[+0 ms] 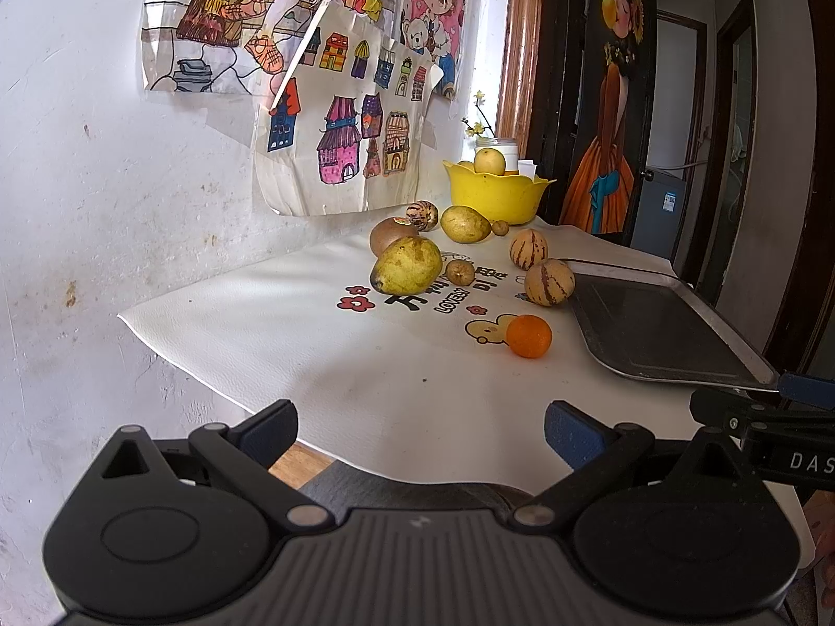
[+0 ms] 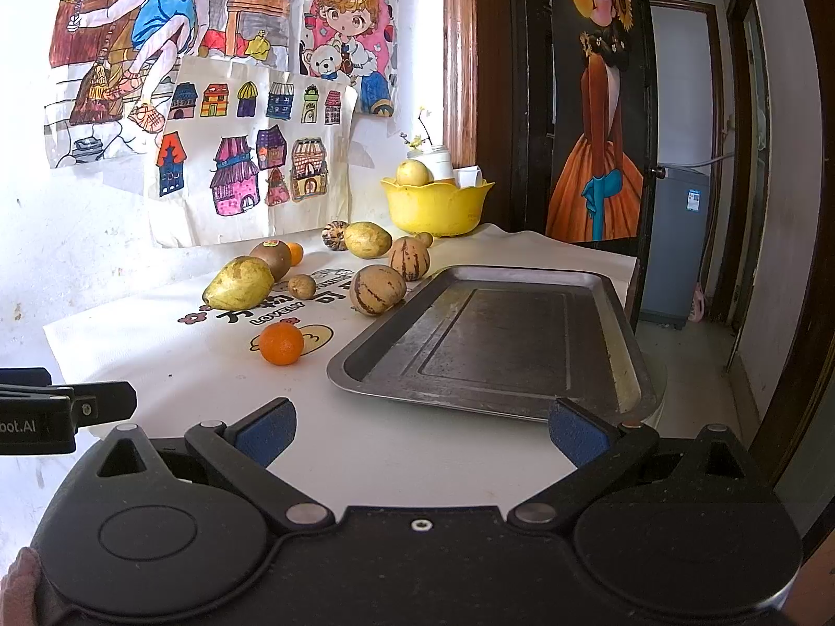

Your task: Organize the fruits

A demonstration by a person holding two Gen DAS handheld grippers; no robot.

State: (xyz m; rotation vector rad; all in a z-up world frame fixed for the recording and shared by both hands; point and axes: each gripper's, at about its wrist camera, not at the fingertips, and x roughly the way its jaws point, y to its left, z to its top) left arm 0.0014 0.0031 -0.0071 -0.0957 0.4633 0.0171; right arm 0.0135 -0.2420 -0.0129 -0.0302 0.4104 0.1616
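Several fruits lie on a white mat: an orange (image 1: 528,336) (image 2: 282,344) nearest, a large yellow pear (image 1: 406,265) (image 2: 238,283), striped melons (image 1: 549,281) (image 2: 377,290), a kiwi (image 1: 391,233) and a small brown fruit (image 2: 301,286). An empty metal tray (image 1: 663,328) (image 2: 496,334) lies at the right. A yellow bowl (image 1: 496,193) (image 2: 436,206) with a fruit in it stands at the back. My left gripper (image 1: 420,430) is open and empty above the mat's near edge. My right gripper (image 2: 422,425) is open and empty in front of the tray.
The table stands against a white wall with children's drawings (image 1: 344,120). A white jar with flowers (image 2: 436,159) stands behind the bowl. A dark door with a painted girl (image 2: 600,104) and a hallway lie to the right. The table's right edge drops off beside the tray.
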